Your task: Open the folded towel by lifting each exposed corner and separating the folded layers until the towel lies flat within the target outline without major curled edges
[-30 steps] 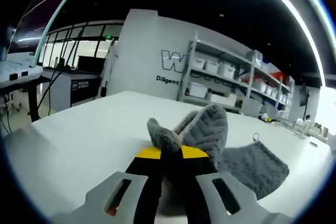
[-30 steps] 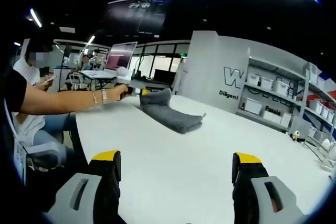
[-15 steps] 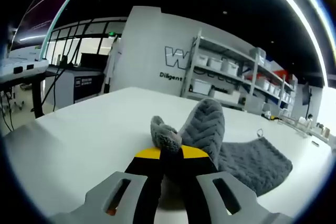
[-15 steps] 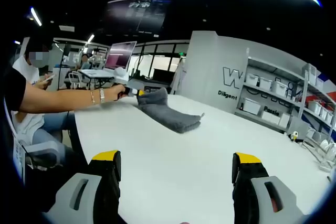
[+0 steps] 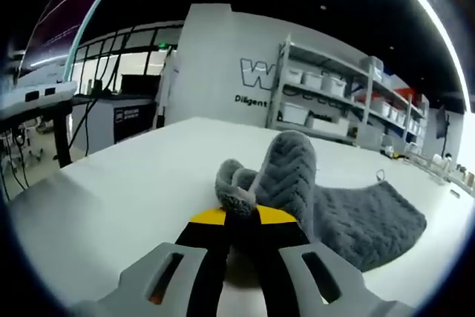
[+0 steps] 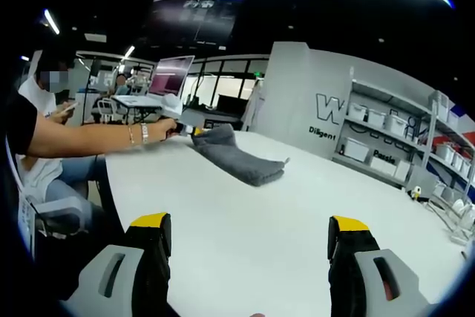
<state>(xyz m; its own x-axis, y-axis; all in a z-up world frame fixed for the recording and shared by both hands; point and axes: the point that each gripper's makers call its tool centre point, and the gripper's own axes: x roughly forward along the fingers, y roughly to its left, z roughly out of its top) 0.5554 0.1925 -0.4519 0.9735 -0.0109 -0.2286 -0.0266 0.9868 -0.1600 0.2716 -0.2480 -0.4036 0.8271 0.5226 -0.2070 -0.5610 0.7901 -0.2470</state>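
Since a second ago, more of the gray towel lies spread on the white table in the left gripper view, its far edge with the small hanging loop now reaching farther out from the pinched corner. The left gripper has its yellow-tipped jaws clenched on that corner, which bunches into a fuzzy lump and a tall ribbed fold right above the jaw tips; the rest of the towel trails away from the fold and rests on the table. Beyond the towel stands a shelf rack with bins against a wall bearing large letters. In the right gripper view, the right gripper hangs over the table with its jaws released and wide apart, gripping nothing. Well ahead of them the towel lies as a long folded strip, its near end raised where the left gripper grips it, carried by a person's outstretched hand with a bracelet at the wrist.
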